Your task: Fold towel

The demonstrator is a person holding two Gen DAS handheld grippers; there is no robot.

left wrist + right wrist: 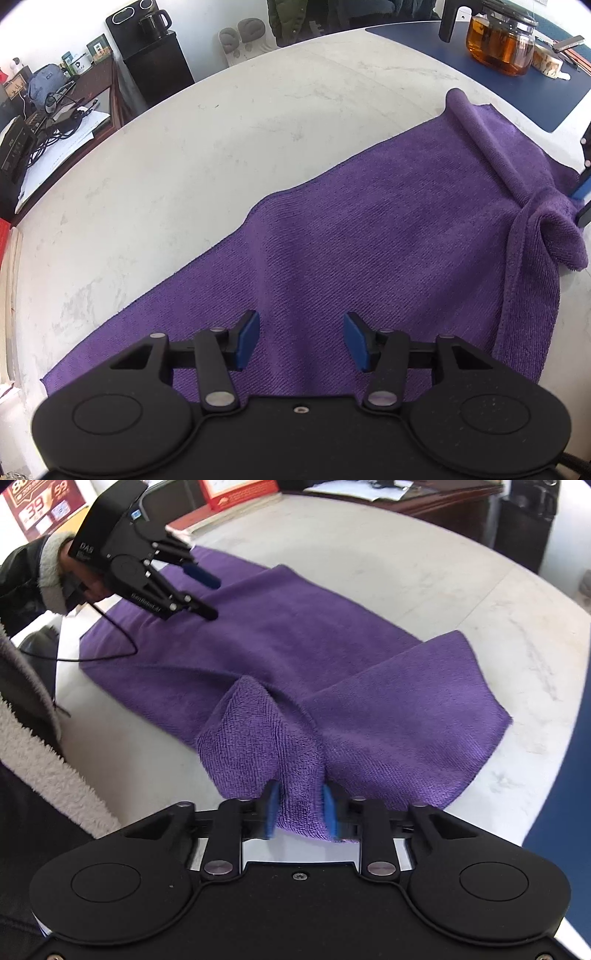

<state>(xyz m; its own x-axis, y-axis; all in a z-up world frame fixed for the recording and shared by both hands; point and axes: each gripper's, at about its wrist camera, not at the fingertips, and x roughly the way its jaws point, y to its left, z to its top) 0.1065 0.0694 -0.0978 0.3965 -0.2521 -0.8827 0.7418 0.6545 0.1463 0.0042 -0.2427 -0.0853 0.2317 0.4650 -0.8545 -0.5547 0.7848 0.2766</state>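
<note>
Towel (295,657) pinched in right gripper (300,808) — left gripper (301,341) above

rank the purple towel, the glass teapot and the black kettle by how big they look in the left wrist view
1. purple towel, by far the largest, spreading across the table.
2. glass teapot.
3. black kettle, smallest as it looks, but it stands farther back, so its true size against the teapot is unsure.

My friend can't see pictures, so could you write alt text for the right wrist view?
A black claw with blue pads pinches a bunched edge of a purple towel lying on a pale round table. Beyond, a second hand-held claw hovers open over the towel's far end.
</note>
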